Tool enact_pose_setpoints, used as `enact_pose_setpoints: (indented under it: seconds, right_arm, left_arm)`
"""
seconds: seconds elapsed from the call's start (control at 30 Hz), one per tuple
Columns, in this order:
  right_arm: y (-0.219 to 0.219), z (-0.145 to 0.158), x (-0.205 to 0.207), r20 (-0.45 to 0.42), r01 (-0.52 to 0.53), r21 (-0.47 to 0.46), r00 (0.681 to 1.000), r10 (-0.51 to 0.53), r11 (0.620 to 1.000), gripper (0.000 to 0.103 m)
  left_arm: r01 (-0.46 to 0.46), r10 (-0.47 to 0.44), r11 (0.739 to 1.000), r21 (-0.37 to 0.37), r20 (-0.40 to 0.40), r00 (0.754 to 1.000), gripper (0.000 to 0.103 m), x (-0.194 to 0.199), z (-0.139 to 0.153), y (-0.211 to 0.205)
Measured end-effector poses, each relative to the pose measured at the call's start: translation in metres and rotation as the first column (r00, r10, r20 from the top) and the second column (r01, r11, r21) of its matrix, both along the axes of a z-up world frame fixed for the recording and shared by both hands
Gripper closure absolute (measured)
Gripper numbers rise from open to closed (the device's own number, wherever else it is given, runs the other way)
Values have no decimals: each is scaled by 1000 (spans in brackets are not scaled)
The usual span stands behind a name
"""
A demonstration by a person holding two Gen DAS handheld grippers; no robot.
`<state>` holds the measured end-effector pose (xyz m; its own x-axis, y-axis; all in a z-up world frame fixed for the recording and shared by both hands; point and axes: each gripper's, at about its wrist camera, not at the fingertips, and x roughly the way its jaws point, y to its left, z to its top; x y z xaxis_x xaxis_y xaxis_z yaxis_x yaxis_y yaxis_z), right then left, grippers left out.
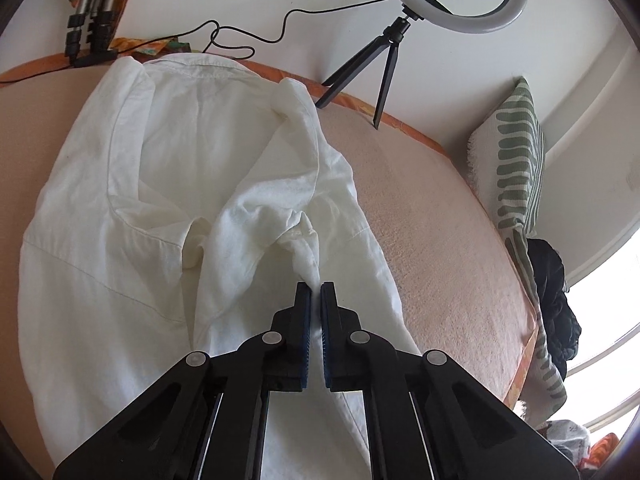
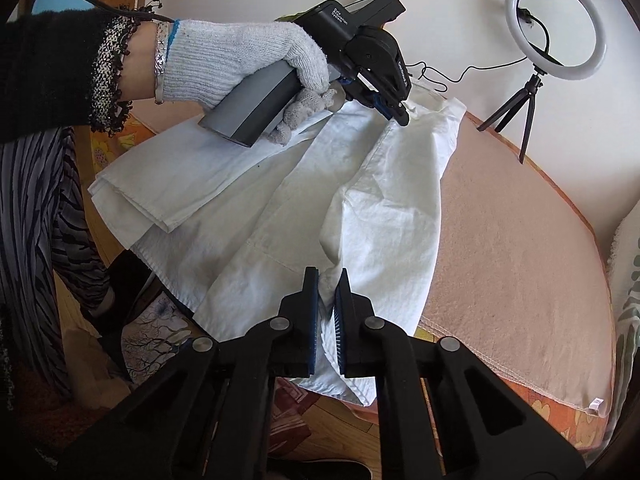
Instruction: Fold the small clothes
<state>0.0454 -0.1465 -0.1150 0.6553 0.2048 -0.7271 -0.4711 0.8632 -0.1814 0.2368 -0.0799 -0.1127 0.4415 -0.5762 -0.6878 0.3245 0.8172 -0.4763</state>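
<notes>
- A bed covered by a peach towel is seen against a white wall; its orange patterned edge shows along the far side and at the near corner.
- A white shirt is spread over the left part of the bed, reaching from the far edge to the near edge, where its hem hangs over.
- One side of the shirt is bunched into a ridge running toward the middle; a folded flap lies at the left edge.
- A striped pillow is propped at the right edge, with a dark garment just beside it.
- A ring light on a small tripod is stood at the far edge, its cable trailing along the wall.
- The left gripper is held by a gloved hand near the far edge; its jaws are pinched closed on a fold of the shirt.
- The right gripper is closed on a bunch of shirt fabric at the near edge, cloth being squeezed between its blue pads.
</notes>
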Motion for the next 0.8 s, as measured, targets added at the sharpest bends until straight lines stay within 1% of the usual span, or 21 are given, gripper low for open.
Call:
enact_pose_setpoints:
  seconds: [0.1,0.17,0.23,0.3,0.4,0.47,0.5,0.53,0.63,0.67,0.7,0.77,0.8]
  right_arm:
    - [4,14,1,-23,-23,87,999,25,996,96]
    - [11,19,3,-30,-42,107,999,45,993,96]
    - [21,13,6,-53,-61,92,996,66,994,96]
    - [31,1,7,-82,-85,52,993,89,995,96]
    - [43,-14,7,-120,-127,1,985,126,992,96]
    - [43,-20,8,-145,-127,-4,982,125,992,96]
    - [40,-21,9,-159,-122,12,980,122,992,96]
    - [37,-20,10,-179,-128,34,975,132,991,96]
    - [19,-11,5,-228,-166,155,953,199,974,94]
    - [11,-6,3,-229,-167,202,950,212,965,92]
    - [3,-1,1,-219,-163,239,951,217,957,87]
    - [-12,10,1,-187,-142,286,962,200,948,85]
    - [-20,14,3,-173,-116,294,970,172,949,85]
  left_arm:
    - [-4,3,1000,20,51,999,100,0,12,2]
    - [-9,6,999,45,55,998,100,1,12,6]
    - [-7,3,996,86,42,999,100,2,3,7]
    - [-7,5,994,114,23,1000,100,2,-8,6]
    - [4,-5,991,134,9,1000,100,1,-13,5]
    - [20,-20,992,127,-6,1000,99,-1,-9,4]
    - [22,-21,991,129,-11,1000,97,-3,-6,4]
    - [26,-25,992,126,-16,1000,93,-6,-2,5]
    - [47,-47,996,78,-2,999,92,-21,19,15]
    - [49,-50,997,67,12,999,91,-28,28,20]
    - [50,-51,997,51,27,998,89,-35,36,27]
    - [41,-43,999,27,62,997,79,-52,53,44]
    - [25,-28,999,30,91,995,77,-62,61,55]
